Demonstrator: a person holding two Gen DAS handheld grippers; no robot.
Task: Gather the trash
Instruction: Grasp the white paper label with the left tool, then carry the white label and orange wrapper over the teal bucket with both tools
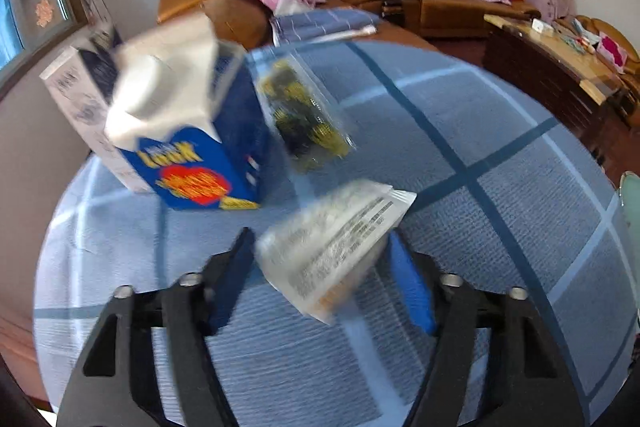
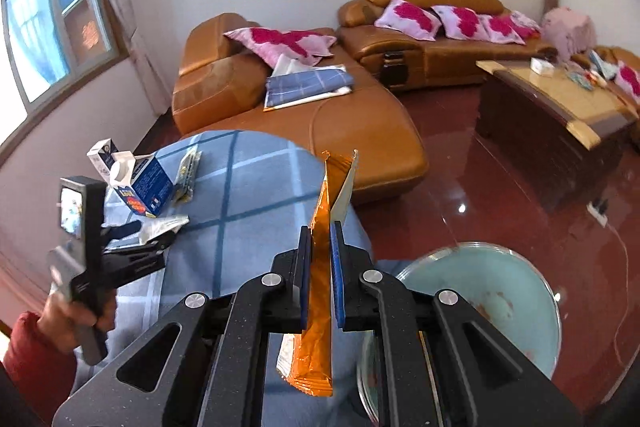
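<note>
The right gripper (image 2: 320, 247) is clamped on a thin orange wrapper (image 2: 320, 307), light and limp. The left gripper (image 1: 320, 255), half open, straddles a crinkly silver packet (image 1: 332, 247) on the tablecloth; whether its pads press is unclear. Judged slippery, it is best pinched mid-body.

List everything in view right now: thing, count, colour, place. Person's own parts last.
orange wrapper: 1, orange foil, clamped upright in the right gripper
white wrapper: 1, white with print, on the tablecloth between the left gripper's fingers
blue carton: 1, blue and white, top torn open, far left of the table
white box: 1, white, behind the blue carton
clear packet: 1, clear with yellow and dark print, beside the carton
tablecloth: 1, blue check, over the round table
basin: 1, pale teal, on the floor by the table
sofa: 1, tan leather, pink pillows
coffee table: 1, wood
left gripper: black, blue pads
right gripper: black, blue pads
</note>
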